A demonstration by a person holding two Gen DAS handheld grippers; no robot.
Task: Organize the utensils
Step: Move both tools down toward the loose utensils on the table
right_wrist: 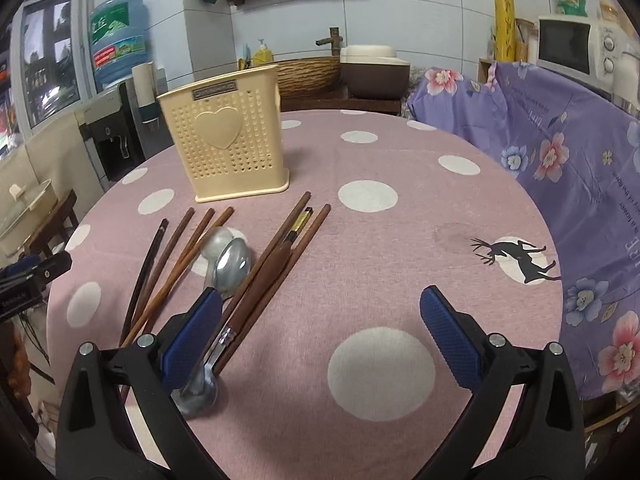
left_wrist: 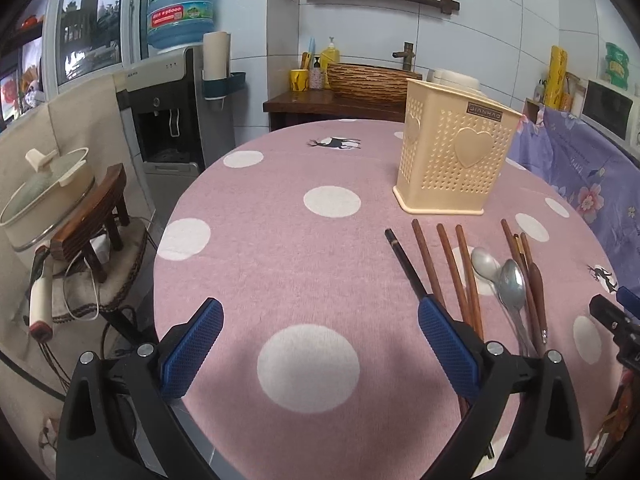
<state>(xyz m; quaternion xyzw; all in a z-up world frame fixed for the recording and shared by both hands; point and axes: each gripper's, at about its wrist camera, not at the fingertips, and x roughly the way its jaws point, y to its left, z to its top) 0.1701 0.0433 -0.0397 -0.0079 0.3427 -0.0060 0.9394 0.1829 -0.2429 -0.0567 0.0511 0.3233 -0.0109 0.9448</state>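
Left wrist view shows my left gripper spread wide and holding nothing, hovering over bare pink table near its front edge. My right gripper is equally wide and empty, low over the same edge. The utensils lie loose in a row toward that front edge: a black chopstick, brown wooden chopsticks and two metal spoons overlapping. The cream perforated holder stands upright behind them, toward the table's middle. I judge nothing is sorted yet. To do the first pick well, I would take one outlying stick, the black one, closing across its shaft near mid-length so it stays balanced, then tip it upright over the holder's mouth.
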